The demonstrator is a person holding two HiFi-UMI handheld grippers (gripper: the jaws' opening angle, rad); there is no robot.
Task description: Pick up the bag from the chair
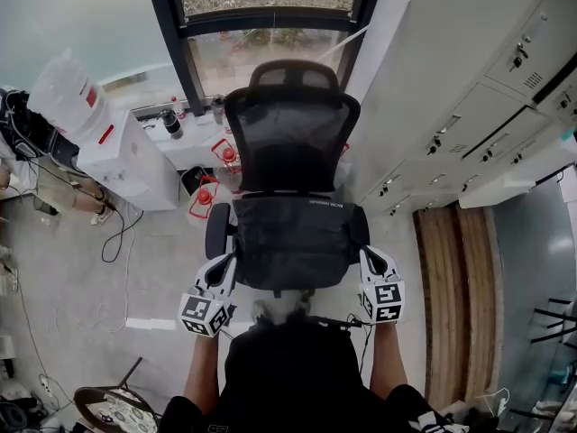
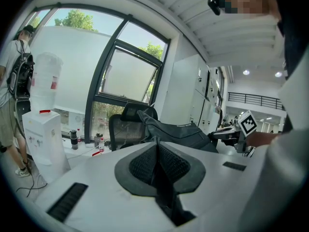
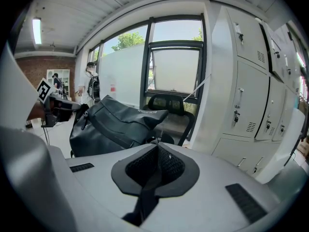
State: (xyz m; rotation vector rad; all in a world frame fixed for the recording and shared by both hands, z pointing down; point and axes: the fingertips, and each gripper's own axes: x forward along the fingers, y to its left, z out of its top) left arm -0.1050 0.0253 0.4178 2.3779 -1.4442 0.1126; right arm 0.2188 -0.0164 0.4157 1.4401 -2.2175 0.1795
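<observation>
A black bag (image 1: 293, 242) lies on the seat of a black mesh-backed office chair (image 1: 290, 133) straight ahead of me. My left gripper (image 1: 223, 267) hangs at the seat's left front corner, below the armrest, and my right gripper (image 1: 370, 258) at the right front corner. Neither touches the bag. In the left gripper view the bag (image 2: 178, 132) shows beyond the left gripper (image 2: 157, 146), whose pads meet with nothing between them. The right gripper (image 3: 157, 149) is shut the same way, with the bag (image 3: 113, 124) ahead on its left and the chair (image 3: 171, 105) behind.
A white water dispenser (image 1: 108, 142) stands to the chair's left, with bottles (image 1: 169, 120) on the window ledge and red items (image 1: 206, 197) on the floor. Grey lockers (image 1: 469, 133) line the right side. A person (image 2: 14, 95) stands by the dispenser. Cables trail on the floor at left.
</observation>
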